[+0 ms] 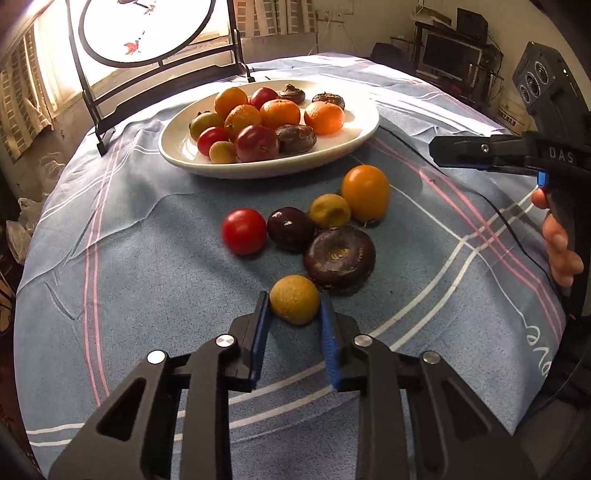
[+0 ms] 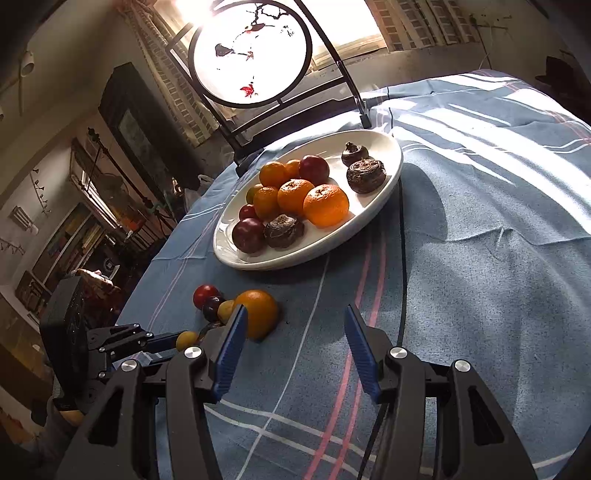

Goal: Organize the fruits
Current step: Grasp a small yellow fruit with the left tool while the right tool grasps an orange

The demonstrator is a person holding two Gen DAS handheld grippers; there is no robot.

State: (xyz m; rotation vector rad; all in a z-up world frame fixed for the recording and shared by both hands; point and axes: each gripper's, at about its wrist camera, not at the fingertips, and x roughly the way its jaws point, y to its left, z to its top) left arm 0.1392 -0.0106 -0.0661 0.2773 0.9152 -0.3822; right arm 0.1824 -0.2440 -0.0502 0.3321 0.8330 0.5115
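A white oval plate holds several oranges, red fruits and dark water chestnuts. On the blue cloth in front lie a red tomato, a dark plum, a yellow-green fruit, an orange fruit, a big dark chestnut and a small yellow-brown fruit. My left gripper has its blue pads on both sides of that small fruit, touching it. My right gripper is open and empty above the cloth, right of the loose fruits.
A black stand with a round painted screen rises behind the plate at the table's far edge. A black cable runs across the cloth right of the plate. Furniture and a monitor stand beyond the table.
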